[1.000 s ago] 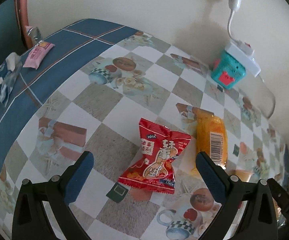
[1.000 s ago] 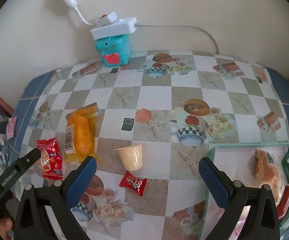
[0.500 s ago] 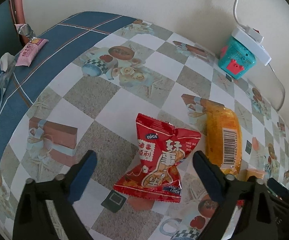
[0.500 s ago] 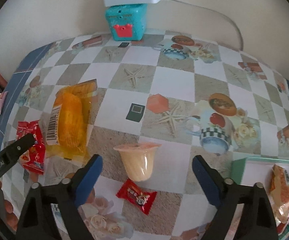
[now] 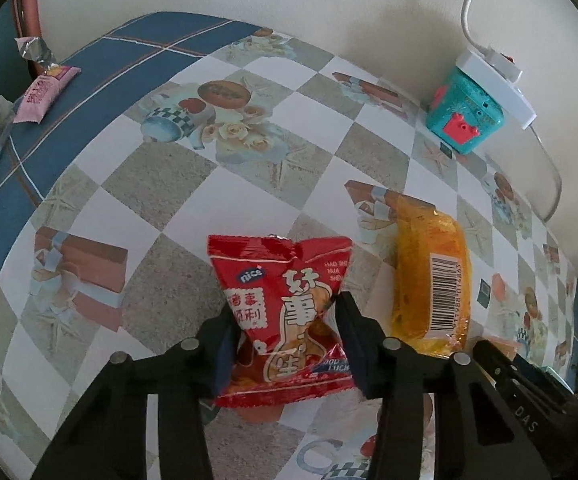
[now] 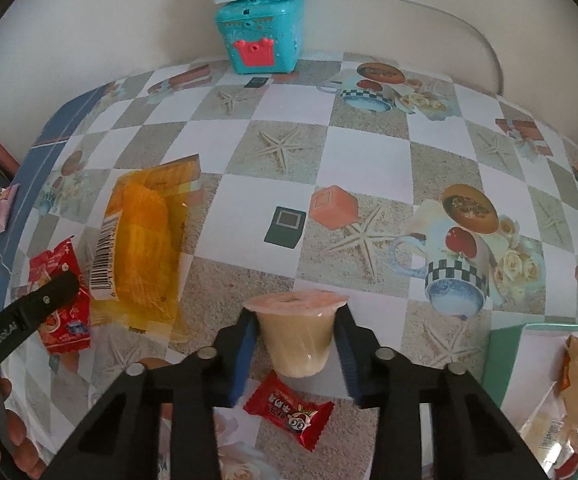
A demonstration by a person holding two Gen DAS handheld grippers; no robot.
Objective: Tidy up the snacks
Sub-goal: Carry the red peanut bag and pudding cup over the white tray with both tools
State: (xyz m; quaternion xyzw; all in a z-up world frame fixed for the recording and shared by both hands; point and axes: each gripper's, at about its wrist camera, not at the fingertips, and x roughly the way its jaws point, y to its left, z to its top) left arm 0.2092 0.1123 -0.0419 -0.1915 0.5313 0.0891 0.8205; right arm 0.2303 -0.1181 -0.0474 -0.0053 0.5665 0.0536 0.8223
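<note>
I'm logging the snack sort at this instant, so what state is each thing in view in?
left gripper: jaws just closed, pinching the red snack bag
right gripper: jaws just closed, gripping the jelly cup
jelly cup: sealed, lying on its side
orange packet: sealed, flat on the table, untouched
small red candy: wrapped, loose on the table
green tray: already holds packets

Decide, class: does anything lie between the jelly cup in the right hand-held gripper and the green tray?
Nothing visible does. Between the jelly cup, clamped in the right hand-held gripper, and the green tray lies only bare tablecloth.
</note>
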